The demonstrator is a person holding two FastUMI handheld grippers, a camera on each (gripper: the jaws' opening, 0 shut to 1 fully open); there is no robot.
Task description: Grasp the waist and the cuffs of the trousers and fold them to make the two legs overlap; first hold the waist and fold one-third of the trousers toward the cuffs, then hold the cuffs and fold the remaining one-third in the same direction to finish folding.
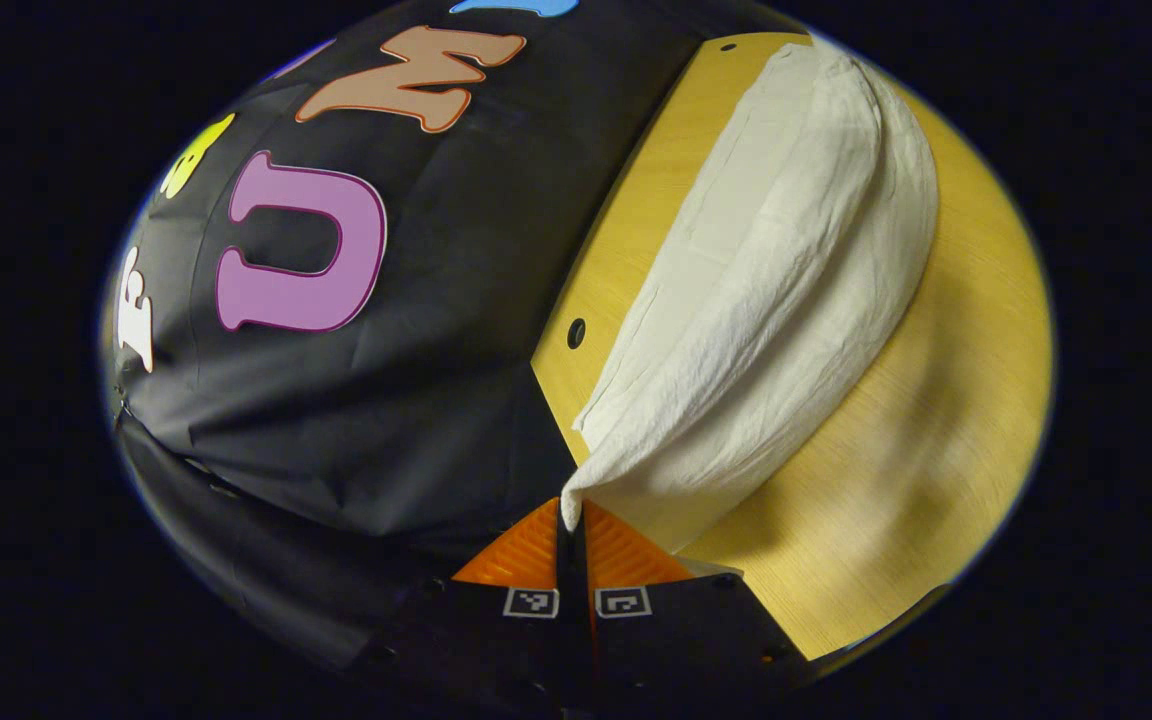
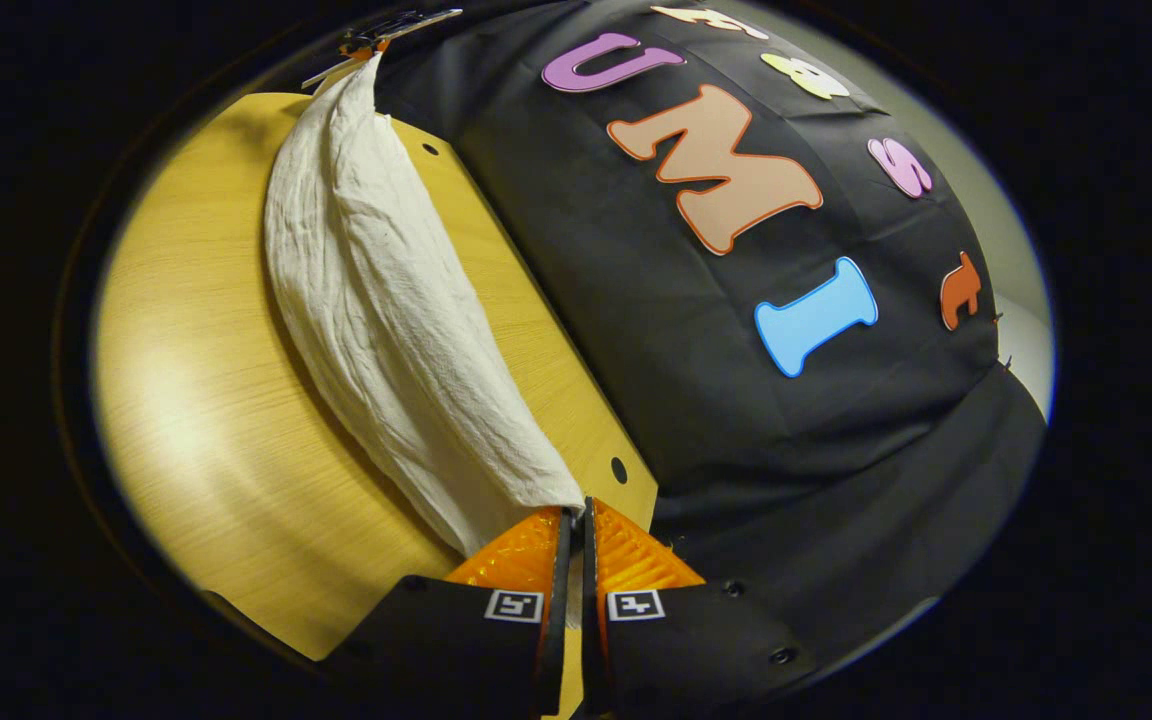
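The wooden surface [image 1: 936,450] is the largest thing here, and on it, along the edge close to the booth's black wall, lie the white trousers [image 1: 786,280]. They form one long, narrow, wrinkled band, and it seems the two legs are already laid one over the other, although I cannot see for sure how many layers there are. The long axis of the trousers runs straight away from each pair of fingers: in the left gripper view the cloth starts at the fingertips and stretches up and to the right, toward the far end of the surface; in the right gripper view the same band [image 2: 376,290] stretches up and to the left over the surface [image 2: 216,400]. So each gripper holds one end, and neither is nearer to the middle than the other. Which end is the waist and which is the cuffs I cannot tell from these pictures. Near both ends the cloth rises a little from the wood, while the middle part rests on it. The left gripper [image 1: 570,515] has its fingers pressed together on a corner of the trousers, with only the thin cloth between them. The right gripper [image 2: 574,518] is the same, its fingers clamped on the other end. At the top of the right gripper view the far end of the band meets the other gripper. I judge that the next fold must travel along this axis, from the waist end toward the cuffs.
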